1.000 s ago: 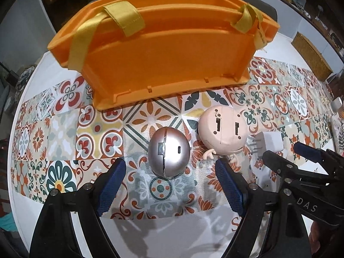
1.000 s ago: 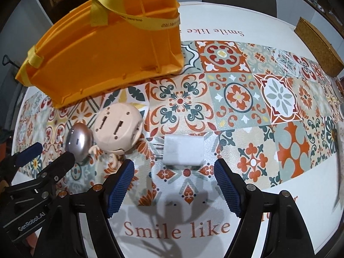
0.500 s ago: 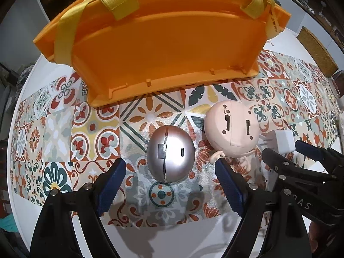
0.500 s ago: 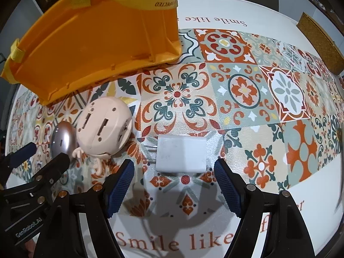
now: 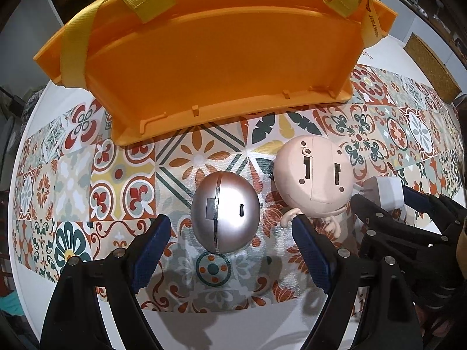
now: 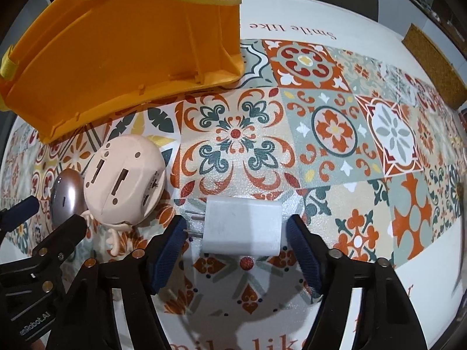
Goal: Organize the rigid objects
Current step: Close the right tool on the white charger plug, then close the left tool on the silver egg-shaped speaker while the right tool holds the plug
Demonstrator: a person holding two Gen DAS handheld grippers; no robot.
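Right wrist view: right tool (image 6: 235,234) has sunk around the white plastic wall charger (image 6: 242,227), jaws closing, pads not yet touching.
Left tool (image 5: 230,237): apart, straddling the silver egg-shaped case (image 5: 225,211).
Meaning: pickups imminent.
Tabletop (image 6: 335,151): patterned tile mat.
Beyond: orange plastic basket (image 6: 122,49).

We hold both grippers pointing steeply down, side by side. Our left gripper (image 5: 227,250) hangs with its blue-padded jaws spread wide, the pads pressing on nothing. Our right gripper (image 6: 235,237) sits just beside it, and its jaws are closing, with a gap on each side between the pads (image 6: 170,246) and what lies between them.
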